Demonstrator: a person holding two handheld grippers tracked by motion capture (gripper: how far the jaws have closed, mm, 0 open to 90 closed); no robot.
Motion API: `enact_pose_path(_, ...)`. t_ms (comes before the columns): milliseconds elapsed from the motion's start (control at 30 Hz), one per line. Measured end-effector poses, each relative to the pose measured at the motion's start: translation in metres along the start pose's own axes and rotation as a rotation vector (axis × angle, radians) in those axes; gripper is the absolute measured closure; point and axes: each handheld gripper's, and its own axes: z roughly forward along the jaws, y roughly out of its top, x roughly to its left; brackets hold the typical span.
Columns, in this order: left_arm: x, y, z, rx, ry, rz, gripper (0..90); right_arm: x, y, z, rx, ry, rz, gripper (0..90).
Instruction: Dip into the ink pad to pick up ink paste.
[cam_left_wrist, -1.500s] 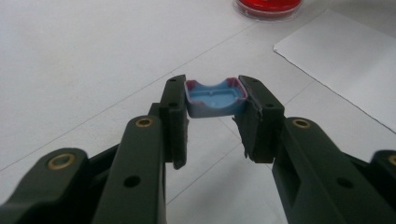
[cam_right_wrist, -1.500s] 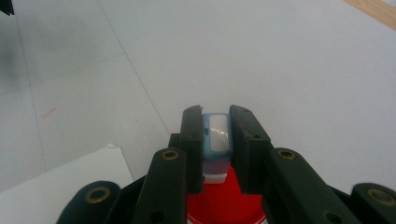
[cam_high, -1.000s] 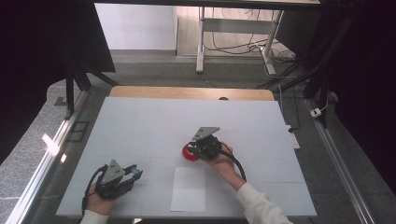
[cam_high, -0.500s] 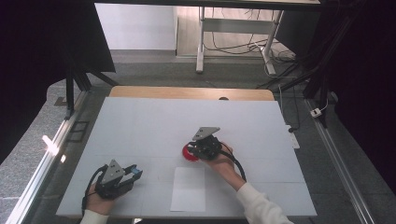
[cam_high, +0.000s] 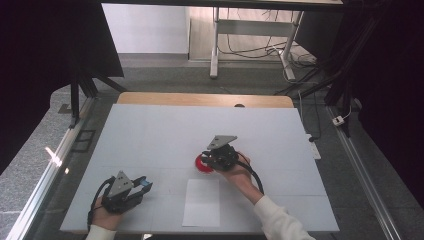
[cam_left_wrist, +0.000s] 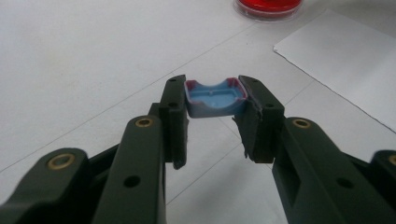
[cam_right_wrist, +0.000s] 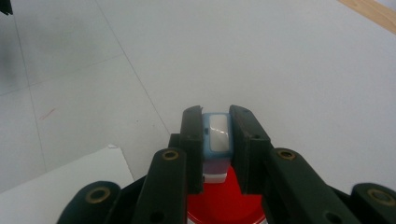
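My left gripper (cam_left_wrist: 212, 88) is shut on a small blue cap-like piece (cam_left_wrist: 215, 99) with reddish edges, held low over the table near the front left (cam_high: 144, 185). My right gripper (cam_right_wrist: 215, 116) is shut on a narrow blue block (cam_right_wrist: 217, 136) with a pale face. It holds the block directly above a round red dish (cam_right_wrist: 224, 203). In the high view the right gripper (cam_high: 207, 159) sits mid-table over that red dish (cam_high: 201, 165). The left gripper view shows the red dish (cam_left_wrist: 268, 7) at the top edge.
A white sheet of paper (cam_high: 201, 202) lies on the white table (cam_high: 165, 130) between the two hands, near the front edge. A wooden strip (cam_high: 200, 99) runs along the table's far edge. Metal rails flank both sides.
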Motion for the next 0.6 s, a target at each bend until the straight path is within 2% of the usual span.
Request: enact_pose_path(600,0.000,0.000,0.000,-0.002,0.002,0.001,64.5,-0.001,0.004,-0.013,-0.058,0.004,0.021,75.1)
